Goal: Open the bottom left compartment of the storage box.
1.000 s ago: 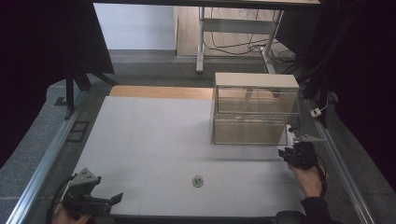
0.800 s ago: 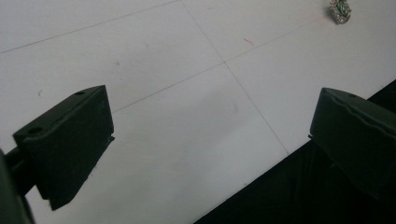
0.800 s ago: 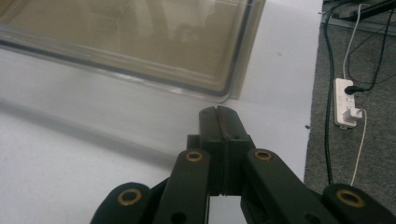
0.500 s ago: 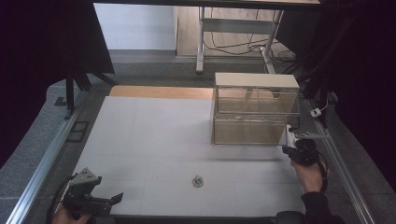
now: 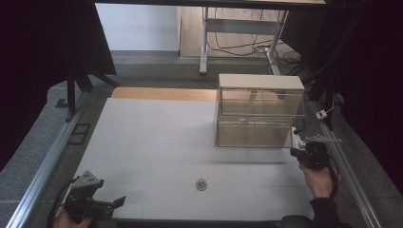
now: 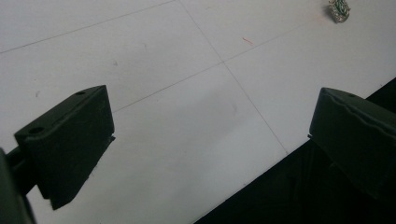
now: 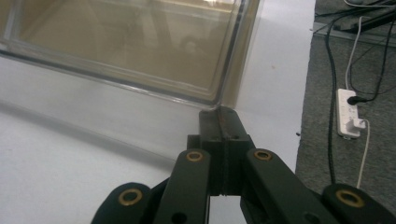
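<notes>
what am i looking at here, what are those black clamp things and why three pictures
A person sits at a white table holding a hand-held clamp tool in each hand. The high view looks down from above. The other two pictures come from cameras riding on the tools. The left gripper is open over bare table, holding nothing. The right gripper is shut, its tip at the lower corner of a clear plastic box; whether it touches is unclear. A small greenish object lies near the front edge.
</notes>
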The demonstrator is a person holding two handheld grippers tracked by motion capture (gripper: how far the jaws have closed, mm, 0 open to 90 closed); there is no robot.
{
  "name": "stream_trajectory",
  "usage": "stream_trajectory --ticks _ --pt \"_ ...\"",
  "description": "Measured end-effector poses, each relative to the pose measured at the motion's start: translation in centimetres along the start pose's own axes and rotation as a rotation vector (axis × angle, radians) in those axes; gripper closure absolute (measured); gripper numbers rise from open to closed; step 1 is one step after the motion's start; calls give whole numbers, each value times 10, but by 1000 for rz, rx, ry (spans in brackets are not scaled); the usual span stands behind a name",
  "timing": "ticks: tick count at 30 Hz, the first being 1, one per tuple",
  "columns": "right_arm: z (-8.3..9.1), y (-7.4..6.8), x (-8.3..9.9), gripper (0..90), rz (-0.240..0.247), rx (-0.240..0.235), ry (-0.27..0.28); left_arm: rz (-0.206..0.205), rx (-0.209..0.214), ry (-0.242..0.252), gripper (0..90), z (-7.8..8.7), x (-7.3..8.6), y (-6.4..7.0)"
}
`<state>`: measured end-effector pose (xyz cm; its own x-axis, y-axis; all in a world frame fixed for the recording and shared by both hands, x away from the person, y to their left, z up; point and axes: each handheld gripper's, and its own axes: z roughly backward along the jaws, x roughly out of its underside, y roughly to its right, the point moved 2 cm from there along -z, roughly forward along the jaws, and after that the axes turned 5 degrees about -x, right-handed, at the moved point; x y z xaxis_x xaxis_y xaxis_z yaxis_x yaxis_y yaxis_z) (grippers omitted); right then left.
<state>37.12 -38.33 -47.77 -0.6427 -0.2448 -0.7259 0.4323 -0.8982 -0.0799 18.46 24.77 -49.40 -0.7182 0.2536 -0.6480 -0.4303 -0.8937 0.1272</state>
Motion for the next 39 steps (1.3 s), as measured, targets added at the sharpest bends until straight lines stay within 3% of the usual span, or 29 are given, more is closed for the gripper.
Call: stream_trajectory --ticks 27,39 --pt "11 -2 2 898 1 -24 40 -2 4 -2 3 0 -1 0" --pt "22 -7 -9 898 -1 -41 120 1 6 2 2 0 -1 0"
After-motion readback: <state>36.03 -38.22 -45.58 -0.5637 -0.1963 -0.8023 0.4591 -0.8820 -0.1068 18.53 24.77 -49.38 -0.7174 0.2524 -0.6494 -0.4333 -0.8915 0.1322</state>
